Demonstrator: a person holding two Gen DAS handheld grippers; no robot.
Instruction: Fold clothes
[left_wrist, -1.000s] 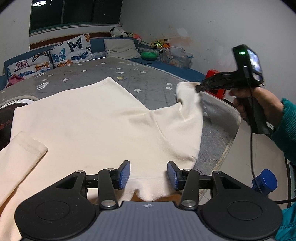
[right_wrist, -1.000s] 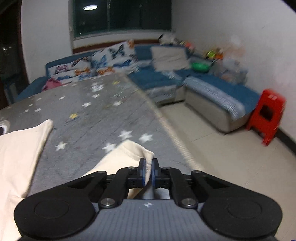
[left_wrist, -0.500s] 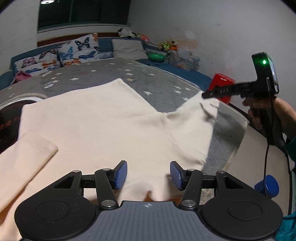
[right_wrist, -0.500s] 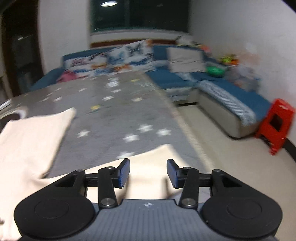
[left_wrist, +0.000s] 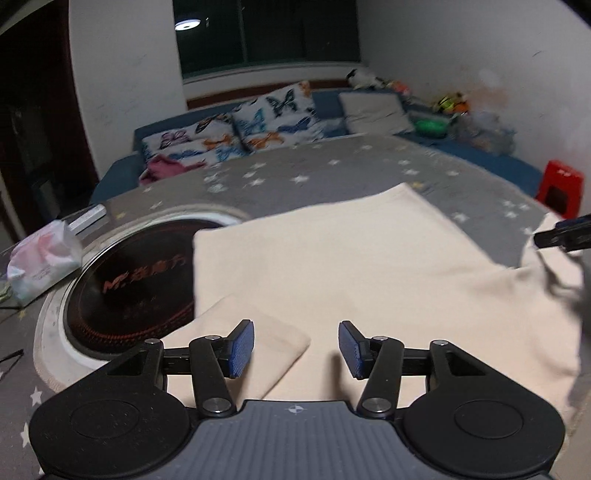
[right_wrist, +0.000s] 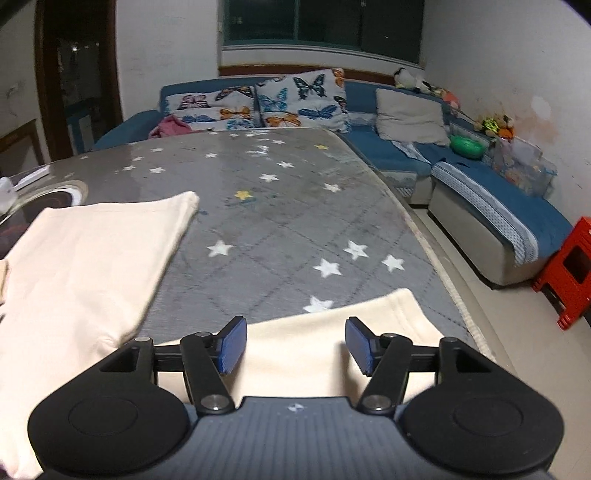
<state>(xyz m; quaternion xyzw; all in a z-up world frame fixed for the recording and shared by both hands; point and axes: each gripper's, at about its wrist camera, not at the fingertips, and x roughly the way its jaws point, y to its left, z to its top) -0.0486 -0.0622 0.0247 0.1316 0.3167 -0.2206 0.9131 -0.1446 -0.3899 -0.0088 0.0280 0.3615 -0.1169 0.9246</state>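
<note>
In the left wrist view, a crumpled tissue pack sits at the far left edge, and just right of it a round black cooktop with red lettering is set into the table, ringed in white. The cream garment is spread flat across the middle of the frame on the grey star-print table cover, its left edge overlapping the cooktop's rim. One sleeve lies folded in over the body at the lower centre. The left gripper hovers over that sleeve end with its blue pads wide apart — nothing between them. At the right edge the black tip of the right gripper shows just above the garment's other sleeve (blurred there, so contact cannot be told).

In the right wrist view, the garment's body fills the left side, the star-print cover runs through the middle, and the second sleeve lies flat at the lower centre near the table's right edge. The right gripper stands above this sleeve, jaws spread wide and holding nothing. Further right — a blue sofa and, at the frame's edge, a red stool.
</note>
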